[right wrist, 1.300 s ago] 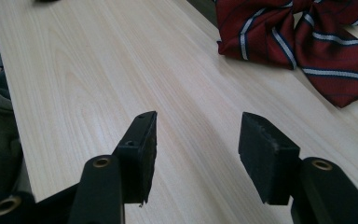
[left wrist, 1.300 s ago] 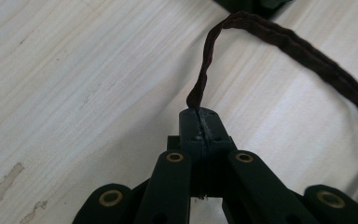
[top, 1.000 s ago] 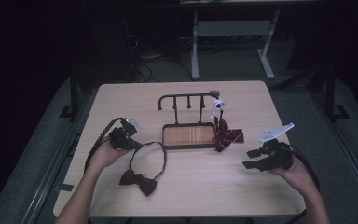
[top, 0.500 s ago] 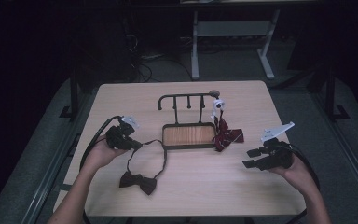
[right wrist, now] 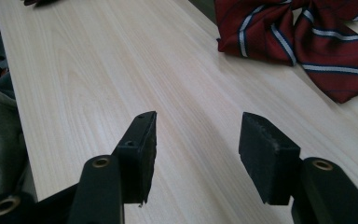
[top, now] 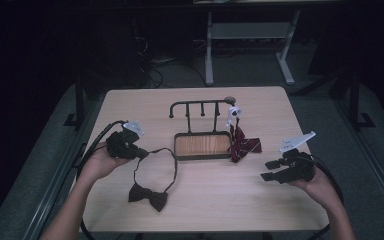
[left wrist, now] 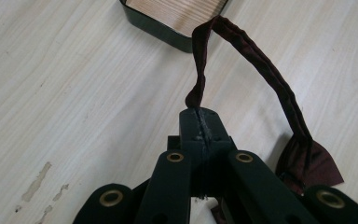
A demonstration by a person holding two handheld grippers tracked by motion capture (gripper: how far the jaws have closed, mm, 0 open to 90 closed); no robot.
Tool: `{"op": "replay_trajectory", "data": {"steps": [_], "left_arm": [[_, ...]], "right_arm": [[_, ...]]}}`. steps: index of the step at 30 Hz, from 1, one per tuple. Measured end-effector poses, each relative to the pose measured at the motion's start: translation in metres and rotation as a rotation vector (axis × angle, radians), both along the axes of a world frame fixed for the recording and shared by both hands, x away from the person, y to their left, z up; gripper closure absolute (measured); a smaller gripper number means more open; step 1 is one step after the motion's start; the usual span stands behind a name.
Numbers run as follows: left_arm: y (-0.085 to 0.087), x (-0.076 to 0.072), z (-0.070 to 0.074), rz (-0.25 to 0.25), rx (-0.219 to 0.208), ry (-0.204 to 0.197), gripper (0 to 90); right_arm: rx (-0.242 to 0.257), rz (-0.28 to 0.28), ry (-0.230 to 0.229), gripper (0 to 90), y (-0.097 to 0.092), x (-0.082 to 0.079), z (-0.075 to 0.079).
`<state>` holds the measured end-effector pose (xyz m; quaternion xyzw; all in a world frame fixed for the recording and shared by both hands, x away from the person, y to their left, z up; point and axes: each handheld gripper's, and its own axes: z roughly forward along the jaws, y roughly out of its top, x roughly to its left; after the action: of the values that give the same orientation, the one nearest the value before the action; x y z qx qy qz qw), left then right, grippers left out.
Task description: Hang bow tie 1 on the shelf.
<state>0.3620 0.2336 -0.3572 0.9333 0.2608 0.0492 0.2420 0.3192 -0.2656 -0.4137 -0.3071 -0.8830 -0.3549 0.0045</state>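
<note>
The left gripper (left wrist: 200,116) has its jaws pressed together on the neck strap (left wrist: 261,65) of a dark bow tie (top: 148,196). From the pinch, the strap rises in a loop and runs back down to the bow, whose dark maroon cloth lies just beside the gripper in the left gripper view. In the high view the strap arcs from the left gripper (top: 142,154) toward the tray (top: 202,156) and down to the bow, which lies on the counter (top: 220,205) near the person's side.

The right gripper (right wrist: 196,140) holds its jaws well apart with nothing between them, only bare counter below. A red striped tie (right wrist: 298,32) lies ahead of it. In the high view this tie hangs beside the tray, under the black rack (top: 200,104).
</note>
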Motion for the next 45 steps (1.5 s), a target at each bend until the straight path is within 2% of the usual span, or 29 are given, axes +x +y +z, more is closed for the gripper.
{"op": "replay_trajectory", "data": {"steps": [10,21,31,45], "left_arm": [[0.000,-0.004,0.009,-0.031,-0.014,0.013,90.0],[-0.002,-0.009,0.029,-0.054,-0.014,-0.008,90.0],[-0.002,-0.011,0.043,-0.073,-0.033,-0.015,90.0],[-0.007,-0.013,0.060,-0.099,-0.028,-0.028,90.0]], "right_arm": [[-0.002,0.009,0.009,46.3,0.002,0.001,-0.004],[0.001,0.012,0.005,46.4,0.002,-0.001,-0.004],[-0.007,0.005,-0.004,47.1,0.003,-0.001,-0.003],[-0.003,0.001,-0.010,45.1,0.001,-0.001,-0.005]]}}
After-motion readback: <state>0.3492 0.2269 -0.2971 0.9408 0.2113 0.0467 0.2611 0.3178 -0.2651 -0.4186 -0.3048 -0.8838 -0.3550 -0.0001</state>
